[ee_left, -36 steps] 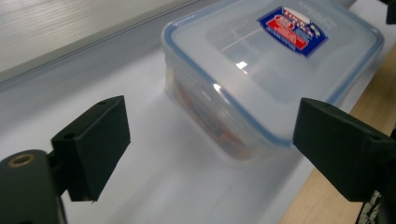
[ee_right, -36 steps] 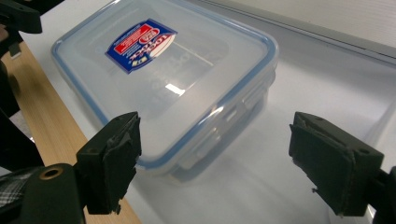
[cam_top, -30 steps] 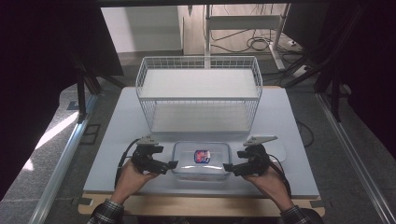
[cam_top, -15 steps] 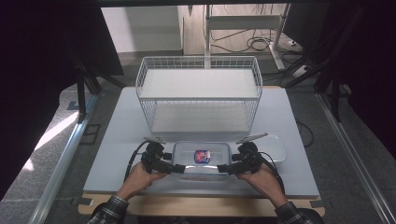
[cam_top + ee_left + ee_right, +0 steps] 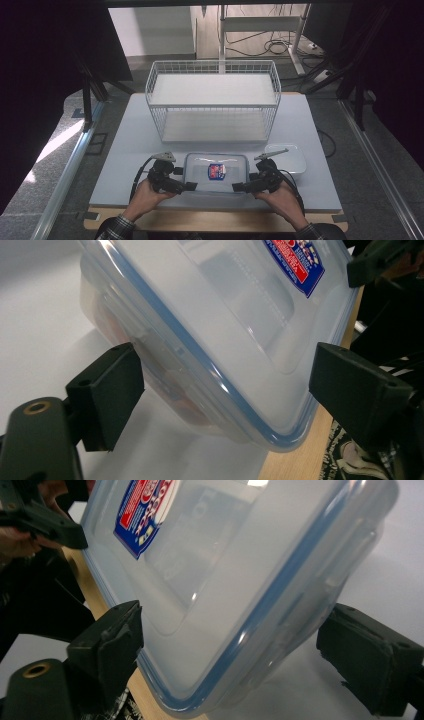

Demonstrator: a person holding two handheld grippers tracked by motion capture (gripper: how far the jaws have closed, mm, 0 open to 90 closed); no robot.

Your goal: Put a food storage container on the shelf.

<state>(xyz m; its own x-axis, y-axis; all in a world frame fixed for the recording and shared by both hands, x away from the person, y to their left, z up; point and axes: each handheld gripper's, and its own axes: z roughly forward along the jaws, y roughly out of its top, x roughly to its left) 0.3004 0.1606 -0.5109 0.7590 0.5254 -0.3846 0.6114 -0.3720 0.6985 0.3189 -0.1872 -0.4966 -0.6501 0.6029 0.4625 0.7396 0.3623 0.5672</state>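
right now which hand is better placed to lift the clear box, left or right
Neither clearly: it looks like a two-handed lift. The left gripper and right gripper each straddle a near corner of the lidded box, jaws open around its walls. The left's jaws have just been closing, so perhaps slightly ahead.

The high view looks forward and down from above the person's side of the table [image 5: 125,150]. Each of the 2 gripper views sits very close to a near corner of the clear lidded box [image 5: 216,172] [image 5: 210,325] [image 5: 235,575], facing inward; all 3 views share that box.
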